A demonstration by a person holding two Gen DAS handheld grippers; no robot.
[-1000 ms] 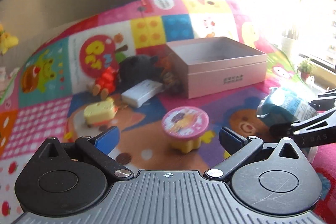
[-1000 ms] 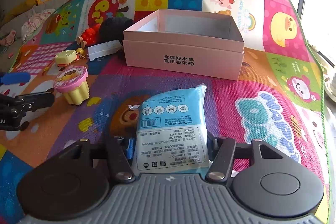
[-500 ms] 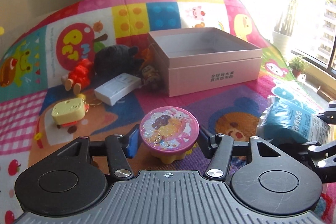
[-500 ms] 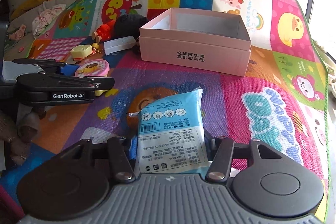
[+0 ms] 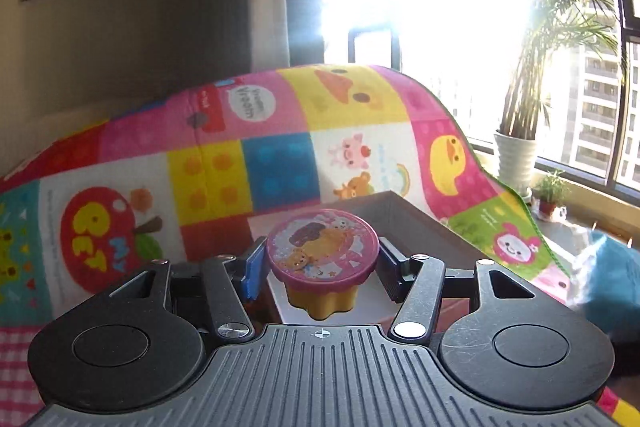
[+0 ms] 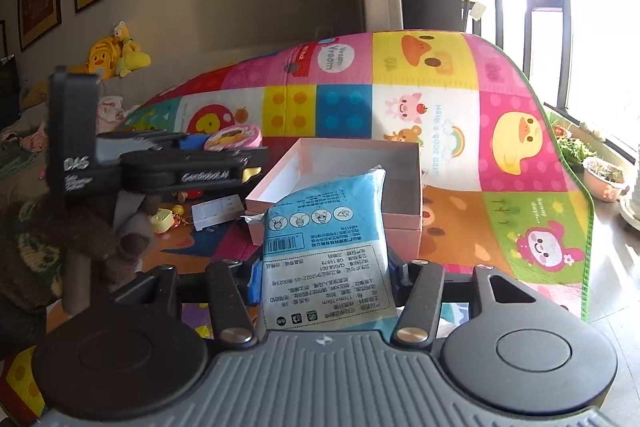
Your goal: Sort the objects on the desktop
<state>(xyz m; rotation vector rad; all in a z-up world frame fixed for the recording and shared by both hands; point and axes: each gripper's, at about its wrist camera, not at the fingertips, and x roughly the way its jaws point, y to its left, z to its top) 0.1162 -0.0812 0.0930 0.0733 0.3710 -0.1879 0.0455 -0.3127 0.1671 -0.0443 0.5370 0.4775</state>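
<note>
At the far left of my right camera, yellow plush toys [image 6: 116,53] sit on a ledge by the wall. Nearer, my gloved left hand [image 6: 80,227] holds my left tool [image 5: 320,265], which grips a pink-lidded pudding cup [image 5: 322,259] by its lid, lifted clear of the play mat [image 6: 520,195]. Below it on the mat lie a small yellow toy [image 6: 162,219] and a white box [image 6: 218,210], just left of the open pink box [image 6: 356,163]. In my left camera the cup hangs in front of that box's open top. My right tool [image 6: 324,285] is clamped on a blue tissue packet [image 6: 326,251], held upright and off the mat, hiding part of the pink box's near wall. To the right, potted plants [image 6: 600,173] stand along the window.
</note>
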